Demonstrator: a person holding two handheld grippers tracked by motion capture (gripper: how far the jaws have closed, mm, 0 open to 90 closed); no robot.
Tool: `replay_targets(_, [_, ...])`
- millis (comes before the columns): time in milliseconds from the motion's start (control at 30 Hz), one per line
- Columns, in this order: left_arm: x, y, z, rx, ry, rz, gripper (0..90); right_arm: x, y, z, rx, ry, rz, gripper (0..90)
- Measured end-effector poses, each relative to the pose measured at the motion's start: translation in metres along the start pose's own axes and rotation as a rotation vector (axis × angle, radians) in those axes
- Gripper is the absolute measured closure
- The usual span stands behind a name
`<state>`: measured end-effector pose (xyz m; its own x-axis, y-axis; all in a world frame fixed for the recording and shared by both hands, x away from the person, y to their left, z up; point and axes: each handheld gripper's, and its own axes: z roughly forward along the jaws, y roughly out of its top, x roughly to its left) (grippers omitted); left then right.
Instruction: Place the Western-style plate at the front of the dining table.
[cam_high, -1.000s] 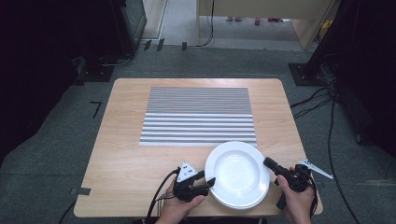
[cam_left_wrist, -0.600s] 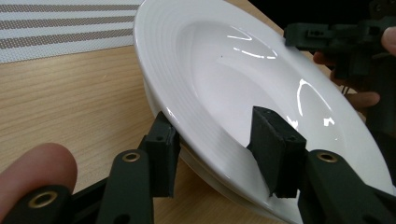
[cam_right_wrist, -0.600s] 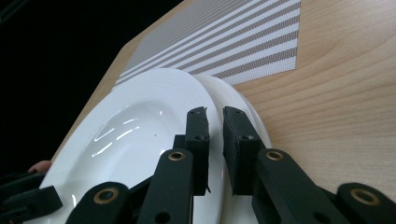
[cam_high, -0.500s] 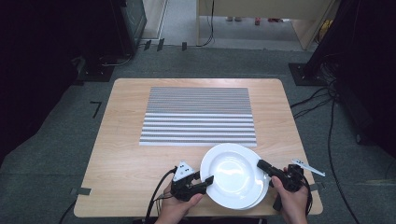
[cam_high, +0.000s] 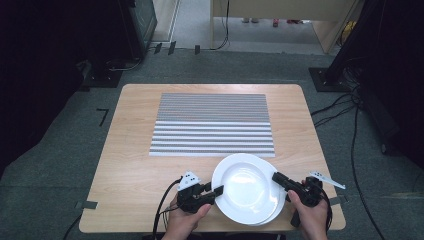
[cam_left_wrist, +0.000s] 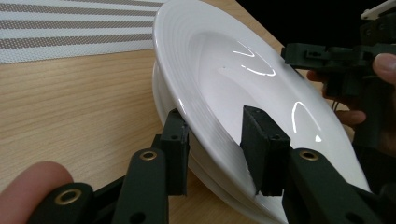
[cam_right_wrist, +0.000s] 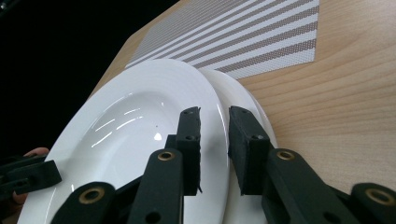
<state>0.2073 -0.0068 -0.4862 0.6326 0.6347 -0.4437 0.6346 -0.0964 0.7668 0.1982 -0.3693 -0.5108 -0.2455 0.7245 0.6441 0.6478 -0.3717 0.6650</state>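
Left gripper view: left gripper (cam_left_wrist: 215, 140) jaws straddle near rim of top plate (cam_left_wrist: 243, 79); they've just been closing, rim between them, one pad under & one inside the bowl, looks pinched.
Right gripper view: right gripper (cam_right_wrist: 214, 140) jaws either side of top plate's rim; just been opening, small gap at pads, grip looks loose.
Under it: lower plate (cam_right_wrist: 243, 100), edge peeks out beside top one, offset.
High view: both plates at table's (cam_high: 130, 165) near edge, between the 2 hands; top plate shifted toward left gripper.
Farther: striped placemat (cam_high: 212, 125) mid-table, just beyond plates, nearly touching.
Beyond table: cables (cam_high: 350, 110) on grey floor, right.
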Motion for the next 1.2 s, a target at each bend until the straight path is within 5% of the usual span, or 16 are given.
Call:
replay_targets(533, [0.012,0.001,-0.005,-0.034,-0.077,-0.088,72.4,0.006,-0.001,0.005,0.012,0.005,-0.068,67.6])
replay_targets(667, [0.021,0.000,-0.006,-0.065,-0.135,-0.191,77.4,0.009,-0.002,0.008,0.044,0.018,-0.086,64.9])
replay_targets(733, [0.024,0.000,-0.007,-0.077,-0.147,-0.207,78.6,0.011,-0.002,0.010,0.057,0.019,-0.102,64.7])
replay_targets(1000, [0.026,0.000,-0.008,-0.093,-0.152,-0.212,79.8,0.018,-0.003,0.013,0.080,-0.002,-0.167,65.2])
replay_targets(1200, [0.031,-0.001,-0.009,-0.116,-0.189,-0.252,81.5,0.024,-0.001,0.013,0.088,-0.004,-0.213,65.9])
